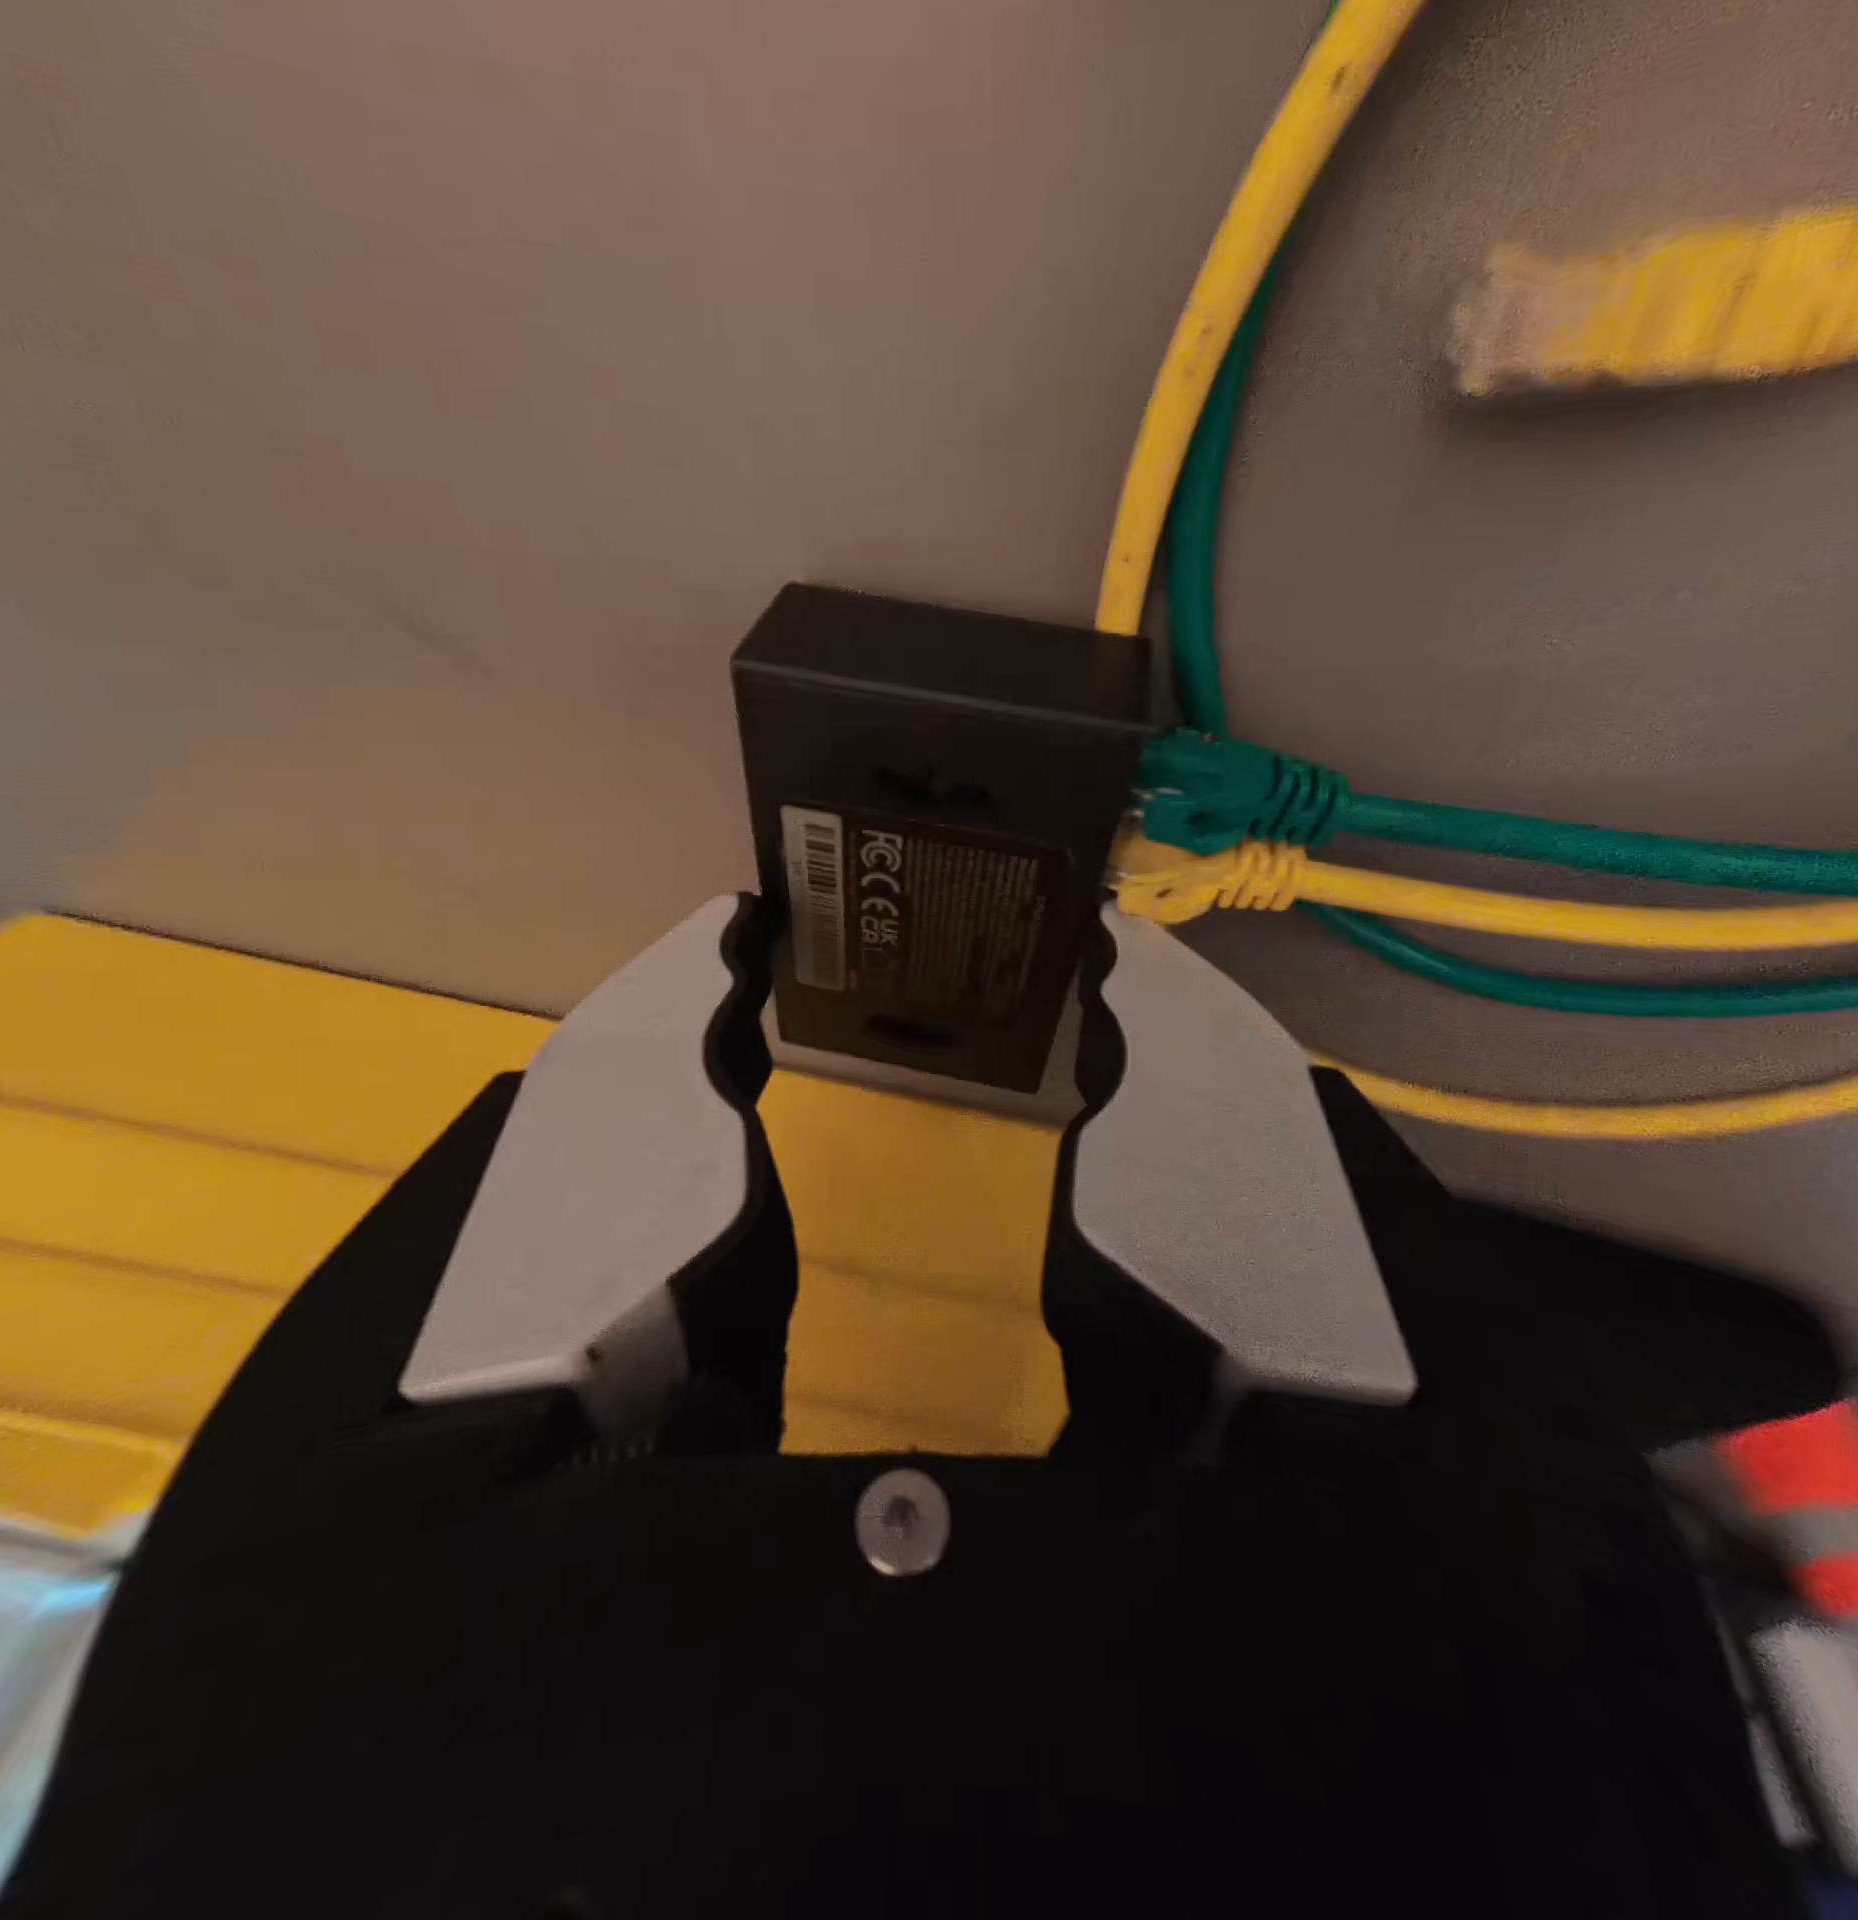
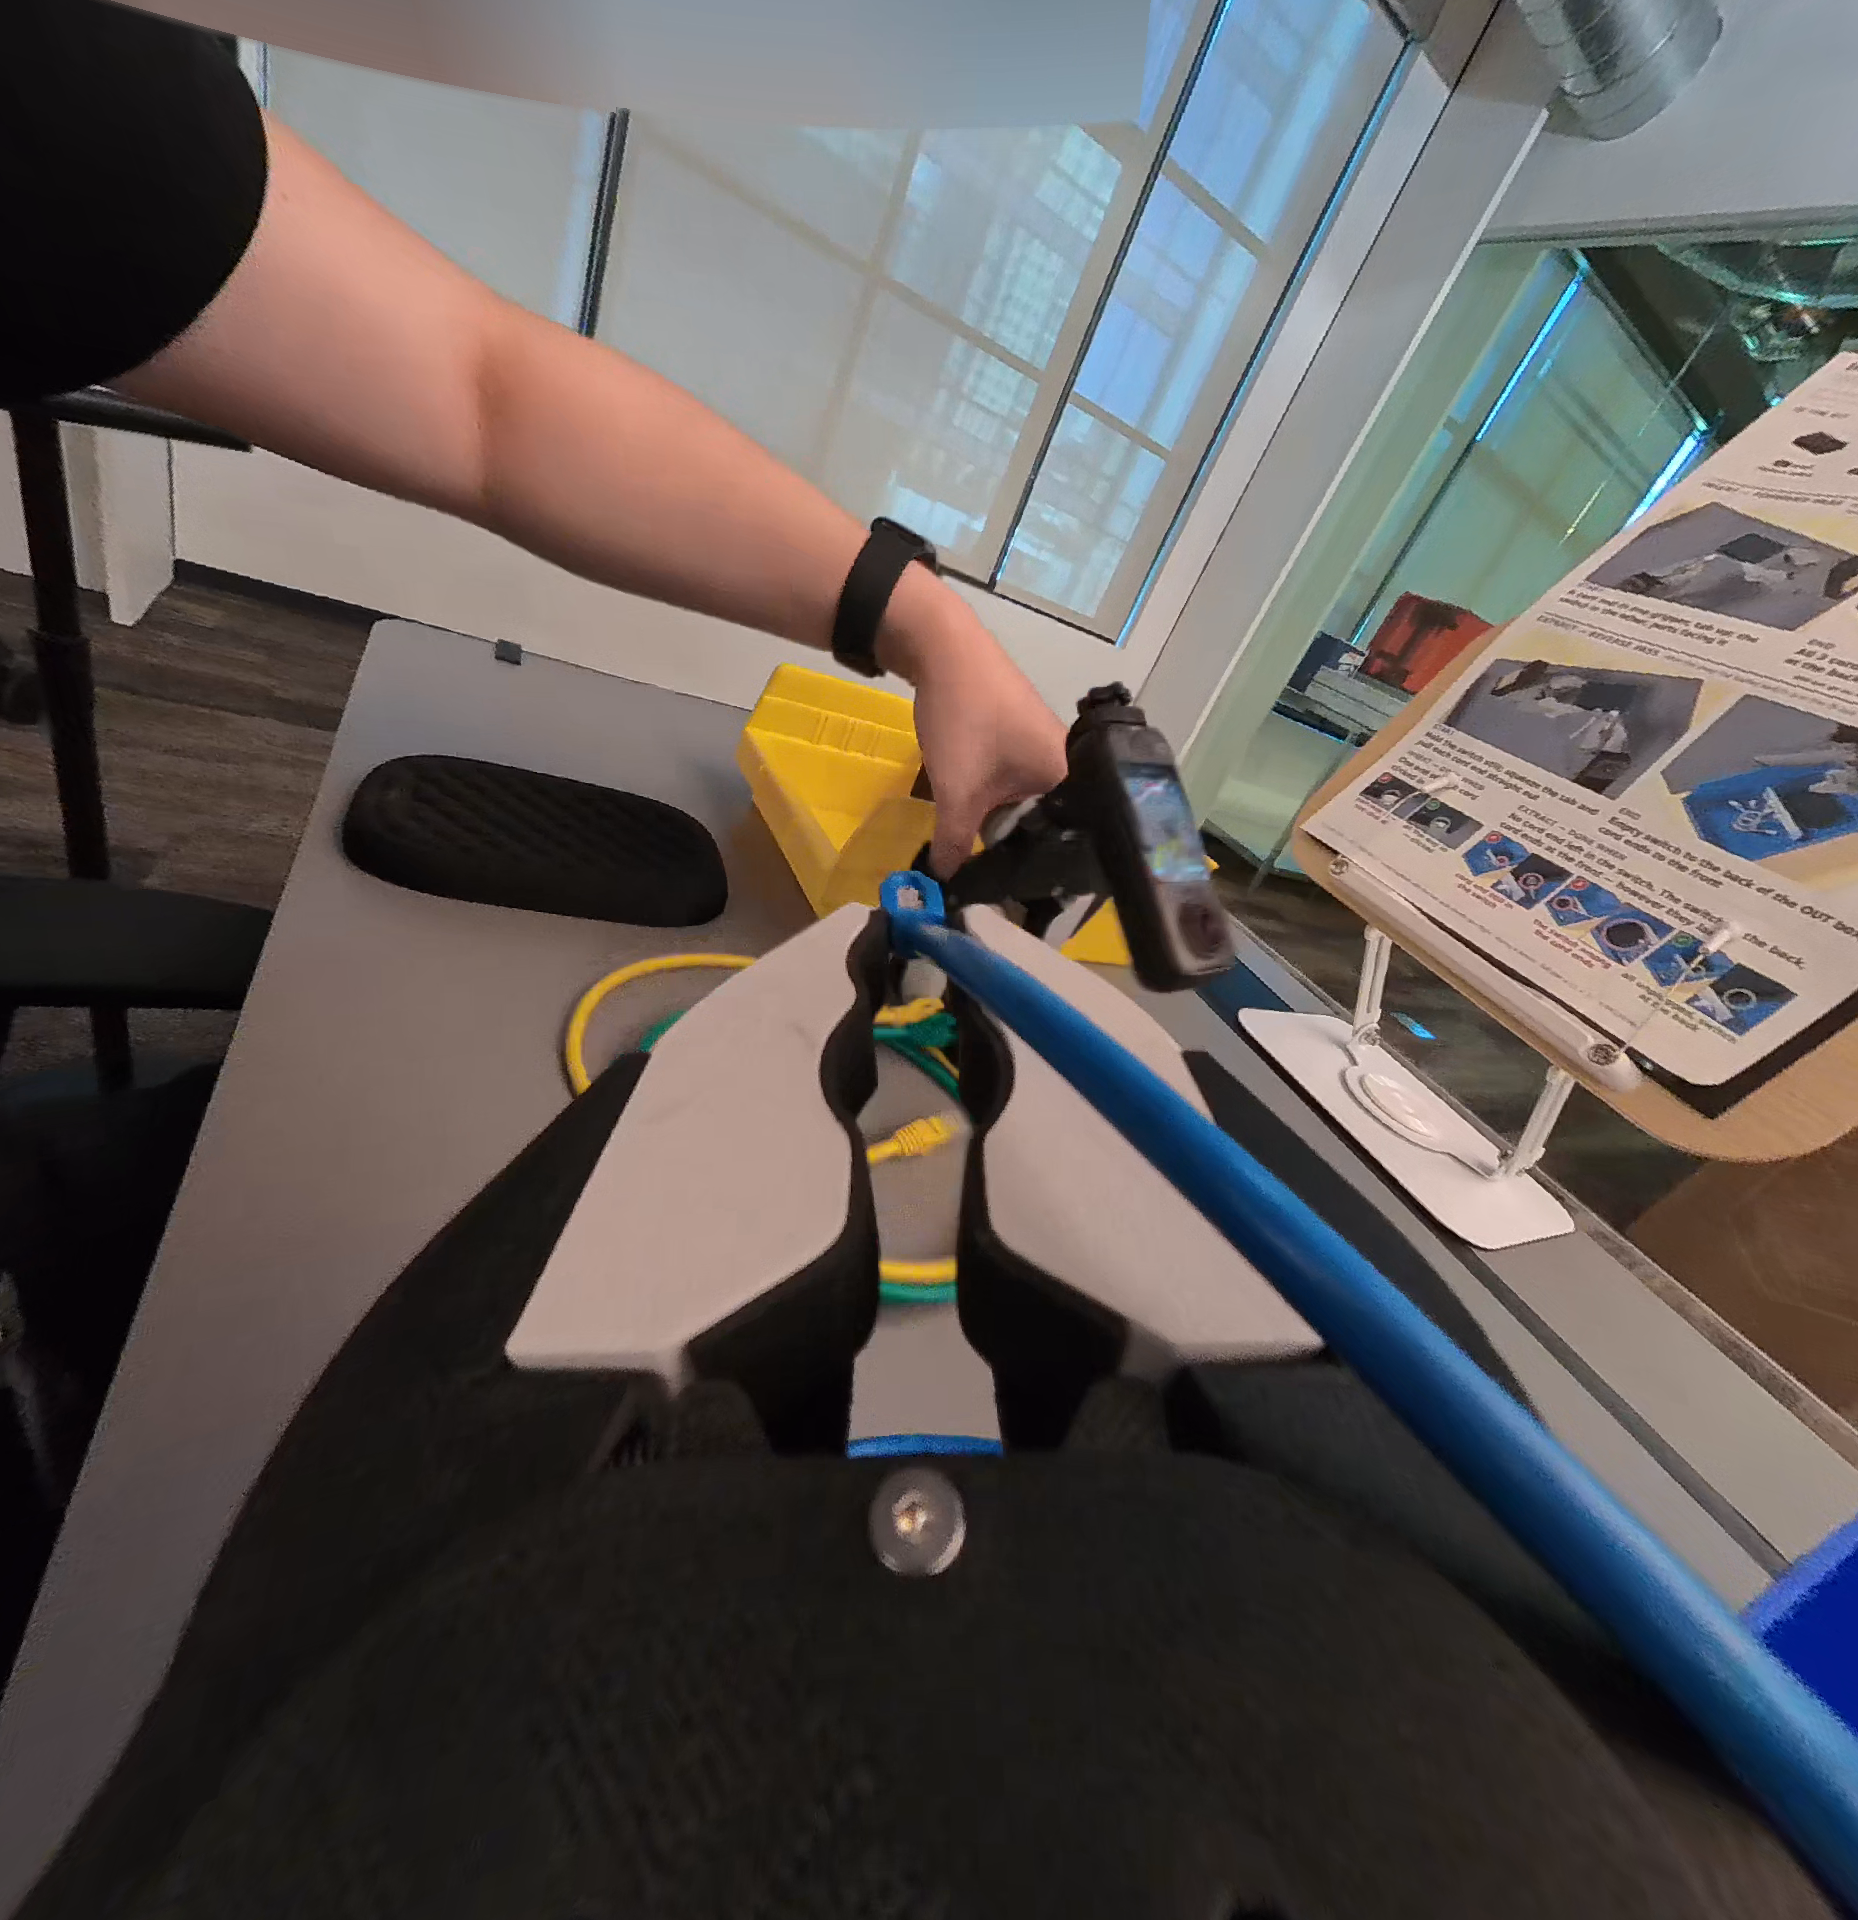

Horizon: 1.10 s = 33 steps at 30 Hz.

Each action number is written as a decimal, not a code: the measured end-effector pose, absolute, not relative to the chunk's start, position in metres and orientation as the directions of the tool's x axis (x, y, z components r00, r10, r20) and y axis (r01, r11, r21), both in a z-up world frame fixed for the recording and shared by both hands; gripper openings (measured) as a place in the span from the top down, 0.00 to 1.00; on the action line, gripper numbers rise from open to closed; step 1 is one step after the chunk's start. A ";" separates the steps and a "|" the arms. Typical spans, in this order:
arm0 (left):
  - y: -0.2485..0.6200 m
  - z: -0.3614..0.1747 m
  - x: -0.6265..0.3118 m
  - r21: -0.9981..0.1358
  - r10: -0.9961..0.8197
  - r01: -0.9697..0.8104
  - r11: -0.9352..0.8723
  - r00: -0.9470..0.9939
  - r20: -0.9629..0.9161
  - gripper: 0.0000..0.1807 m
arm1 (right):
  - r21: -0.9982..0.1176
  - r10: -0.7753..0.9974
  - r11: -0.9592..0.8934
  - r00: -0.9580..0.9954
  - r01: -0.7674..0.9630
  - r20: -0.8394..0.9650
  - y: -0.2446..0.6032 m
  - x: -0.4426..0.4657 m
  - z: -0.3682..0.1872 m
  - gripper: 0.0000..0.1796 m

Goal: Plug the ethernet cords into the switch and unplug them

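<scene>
Squarely over the grey worktop [image 1: 385, 364], the left gripper [image 1: 920, 971] pinches a black switch [image 1: 930, 831] in its jaws, label side up. Beside the switch lies a yellow bin [image 1: 177, 1122]. Two cords are plugged in: one green [image 1: 1527, 836], one yellow [image 1: 1527, 909]. The right gripper [image 2: 917, 940] pinches a blue cord [image 2: 1320, 1299] near its plug.

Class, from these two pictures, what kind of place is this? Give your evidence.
Probably an office workspace: a grey desk, an office chair on the left, tall windows, and an instruction sheet propped on a stand.
</scene>
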<state>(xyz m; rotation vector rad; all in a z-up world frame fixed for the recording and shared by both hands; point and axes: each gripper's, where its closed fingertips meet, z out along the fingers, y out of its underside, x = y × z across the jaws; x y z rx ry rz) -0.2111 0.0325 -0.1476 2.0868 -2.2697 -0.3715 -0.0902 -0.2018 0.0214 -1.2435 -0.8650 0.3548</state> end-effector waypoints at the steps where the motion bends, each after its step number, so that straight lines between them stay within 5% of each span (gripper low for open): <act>1: 0.032 -0.148 -0.200 0.130 -0.989 -0.989 -0.066 0.048 -0.138 0.69 | -0.925 0.667 0.319 0.643 0.209 0.375 -0.203 -0.090 0.020 0.94; 5: 0.025 -0.146 -0.160 -0.115 -0.907 -0.900 -0.421 0.420 0.031 0.69 | -0.923 0.665 0.314 0.641 0.224 0.382 -0.200 -0.090 0.013 0.94; 8: 0.010 -0.136 -0.154 -0.156 -0.915 -0.905 -0.396 0.375 0.150 0.70 | -0.923 0.672 0.302 0.633 0.240 0.384 -0.196 -0.088 0.007 0.94; 11: 0.016 -0.127 -0.159 -0.236 -0.977 -0.949 -0.211 0.209 0.033 0.64 | -0.920 0.678 0.310 0.622 0.240 0.391 -0.200 -0.085 0.004 0.94; 15: 0.028 -0.116 -0.163 -0.157 -0.947 -0.957 0.245 -0.202 -0.250 0.55 | -0.922 0.696 0.330 0.607 0.202 0.382 -0.209 -0.081 0.005 0.94; 18: 0.020 -0.117 -0.156 -0.071 -0.865 -0.887 0.455 -0.422 -0.273 0.49 | -0.928 0.698 0.327 0.617 0.177 0.363 -0.209 -0.076 0.005 0.94; 26: 0.013 -0.149 -0.141 -0.071 -0.771 -0.773 0.630 -0.613 -0.174 0.46 | -0.937 0.688 0.309 0.642 0.164 0.339 -0.203 -0.072 0.000 0.94; 33: 0.017 -0.170 -0.148 -0.035 -0.792 -0.791 0.610 -0.610 -0.022 0.31 | -0.943 0.695 0.295 0.642 0.153 0.322 -0.196 -0.072 -0.001 0.94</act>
